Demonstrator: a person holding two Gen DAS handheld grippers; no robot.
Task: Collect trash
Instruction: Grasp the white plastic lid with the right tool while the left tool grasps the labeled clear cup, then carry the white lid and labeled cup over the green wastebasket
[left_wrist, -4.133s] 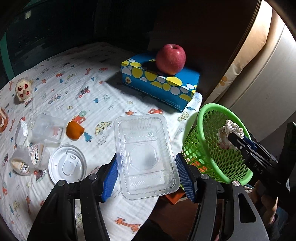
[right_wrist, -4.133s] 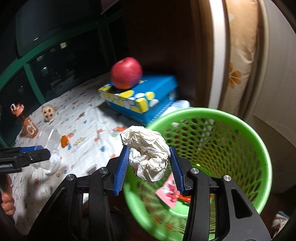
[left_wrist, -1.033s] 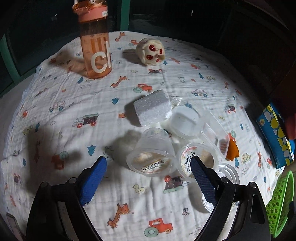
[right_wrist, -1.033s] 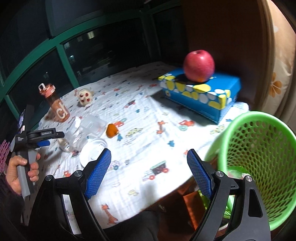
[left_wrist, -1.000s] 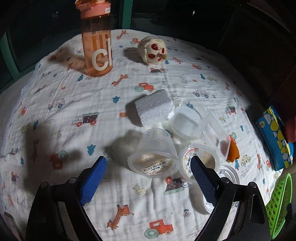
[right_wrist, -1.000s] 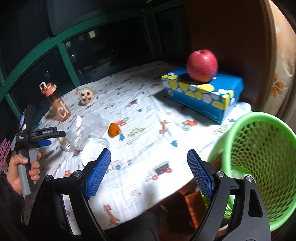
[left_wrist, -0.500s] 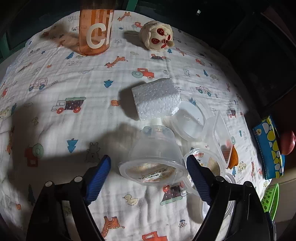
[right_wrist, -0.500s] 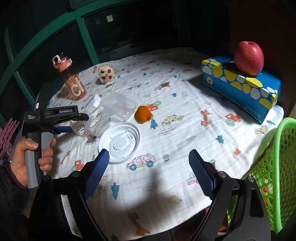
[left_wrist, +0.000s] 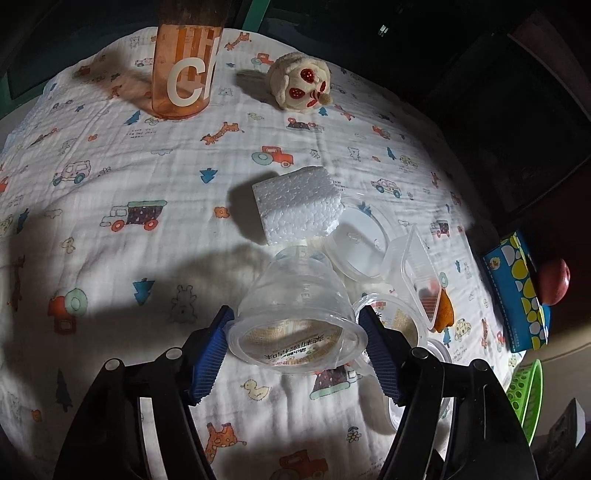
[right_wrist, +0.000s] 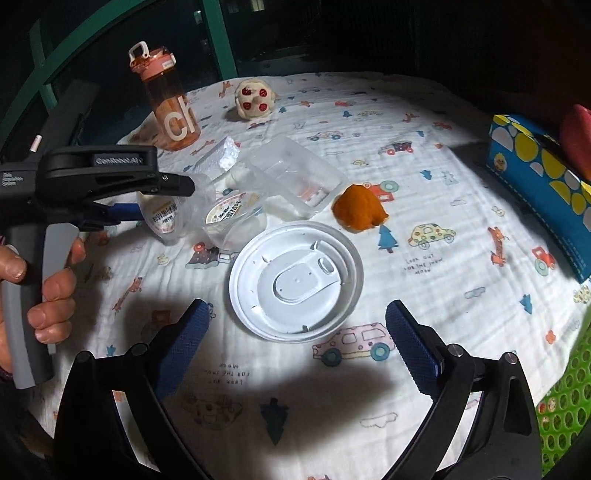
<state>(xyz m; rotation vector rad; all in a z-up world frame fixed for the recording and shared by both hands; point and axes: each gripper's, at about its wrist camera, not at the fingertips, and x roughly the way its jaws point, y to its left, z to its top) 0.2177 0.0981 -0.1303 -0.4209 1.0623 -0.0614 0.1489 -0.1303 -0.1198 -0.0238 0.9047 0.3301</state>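
My left gripper (left_wrist: 297, 350) has its blue pads on both sides of the rim of a clear plastic cup (left_wrist: 295, 299) lying on its side on the printed cloth; the jaws have closed to the cup's width and touch it. The cup also shows in the right wrist view (right_wrist: 173, 214), with the left gripper (right_wrist: 147, 206) at it. My right gripper (right_wrist: 297, 343) is open and empty above a white round lid (right_wrist: 295, 282). A second clear cup (right_wrist: 231, 221), a clear square box (right_wrist: 291, 175), a white foam block (left_wrist: 299, 206) and an orange lump (right_wrist: 358, 212) lie close by.
An orange water bottle (right_wrist: 168, 101) and a small skull toy (right_wrist: 255, 98) stand at the back. A blue tissue box (right_wrist: 543, 181) with a red apple (left_wrist: 552, 280) is at the right. The green basket (right_wrist: 565, 402) sits off the table's right edge.
My left gripper moved forward onto the lying cup and narrowed until its pads met the rim. My right gripper swung left from the basket to above the white lid.
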